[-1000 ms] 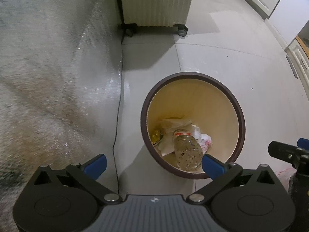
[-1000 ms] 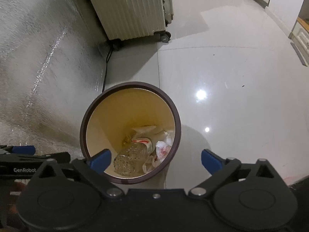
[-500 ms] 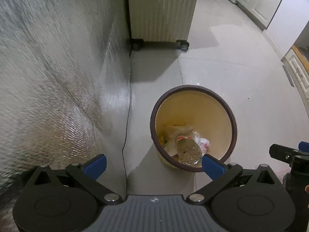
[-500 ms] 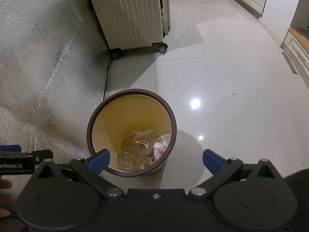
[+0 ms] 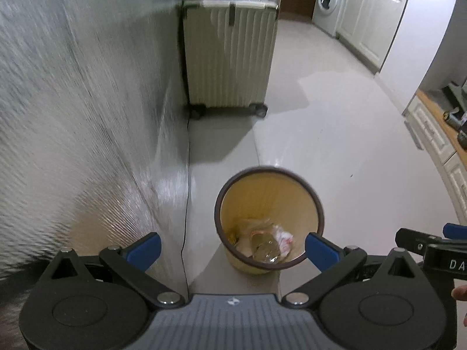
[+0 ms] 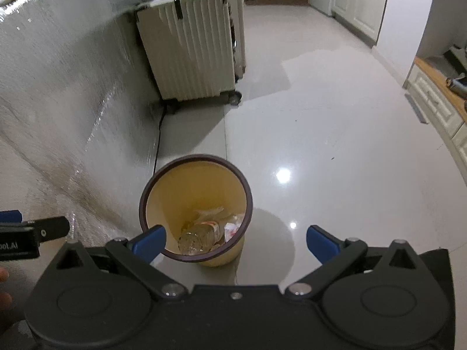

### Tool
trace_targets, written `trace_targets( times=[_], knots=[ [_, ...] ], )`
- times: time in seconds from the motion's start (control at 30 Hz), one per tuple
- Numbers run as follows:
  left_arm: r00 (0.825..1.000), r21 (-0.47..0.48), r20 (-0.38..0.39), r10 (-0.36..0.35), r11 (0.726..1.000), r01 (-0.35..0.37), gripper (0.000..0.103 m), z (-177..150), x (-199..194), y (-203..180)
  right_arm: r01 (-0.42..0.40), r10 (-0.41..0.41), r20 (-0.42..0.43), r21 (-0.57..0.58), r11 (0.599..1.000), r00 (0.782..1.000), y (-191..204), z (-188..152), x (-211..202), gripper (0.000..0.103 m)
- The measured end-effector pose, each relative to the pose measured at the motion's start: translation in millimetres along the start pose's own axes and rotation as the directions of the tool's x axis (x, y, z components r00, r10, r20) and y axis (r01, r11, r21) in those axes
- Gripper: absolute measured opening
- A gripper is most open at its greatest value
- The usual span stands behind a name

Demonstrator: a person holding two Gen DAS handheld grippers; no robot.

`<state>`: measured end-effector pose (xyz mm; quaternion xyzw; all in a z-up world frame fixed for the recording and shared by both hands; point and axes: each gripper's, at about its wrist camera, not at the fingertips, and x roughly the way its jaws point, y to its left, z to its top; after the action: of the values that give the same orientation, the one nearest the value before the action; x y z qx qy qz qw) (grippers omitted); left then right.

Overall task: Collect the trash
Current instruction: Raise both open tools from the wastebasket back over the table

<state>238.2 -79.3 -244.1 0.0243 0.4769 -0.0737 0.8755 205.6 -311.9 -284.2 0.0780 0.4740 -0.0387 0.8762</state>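
Observation:
A yellow waste bin [image 5: 267,186] [image 6: 195,186] with a dark brown rim stands on the tiled floor. Inside lie a clear plastic bottle [image 5: 264,248] [image 6: 198,234] and crumpled paper and wrappers [image 5: 281,237] [image 6: 232,227]. My left gripper [image 5: 232,248] is open and empty, high above the bin. My right gripper [image 6: 235,240] is also open and empty, with its left fingertip over the bin's near rim in the view. Each gripper shows at the edge of the other's view, the right gripper [image 5: 432,246] and the left gripper [image 6: 26,230].
A silvery foil-covered surface [image 5: 73,116] [image 6: 58,102] fills the left side. A cream ribbed suitcase [image 5: 230,55] [image 6: 189,49] on wheels stands behind the bin. A dark cable [image 5: 186,204] runs along the floor. White cabinets [image 5: 432,134] and a washing machine [image 5: 328,0] lie to the right and beyond.
Both grippers have risen and pulled back from the bin, so it looks smaller and the suitcase and room beyond came into view. Both stayed open.

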Motion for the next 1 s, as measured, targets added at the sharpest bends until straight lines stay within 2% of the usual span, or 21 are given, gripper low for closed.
trace_targets(
  times=[0.27, 0.47, 0.87, 1.0],
  knots=[
    [0.994, 0.014, 0.101, -0.033, 0.999, 0.031, 0.103, 6.6, -61.7, -7.4, 0.006, -0.009, 0.091, 0.03, 1.0, 0.996, -5.5, 0.1, -58.2, 0.103],
    [0.977, 0.025, 0.205, -0.056, 0.998, 0.051, 0.103, 14.0, -115.9, -13.5, 0.015, -0.018, 0.169, 0.024, 1.0, 0.985, -3.3, 5.7, -107.0, 0.103],
    [0.921, 0.043, 0.384, -0.069, 0.997, 0.056, 0.103, 24.8, -217.2, -14.4, 0.001, -0.009, 0.345, 0.023, 1.0, 0.939, 8.6, 26.3, -208.0, 0.103],
    [0.89, 0.034, 0.453, -0.05, 0.999, 0.039, 0.103, 27.8, -253.1, -4.4, -0.013, 0.01, 0.393, 0.006, 1.0, 0.92, 17.9, 33.2, -232.8, 0.103]
  ],
)
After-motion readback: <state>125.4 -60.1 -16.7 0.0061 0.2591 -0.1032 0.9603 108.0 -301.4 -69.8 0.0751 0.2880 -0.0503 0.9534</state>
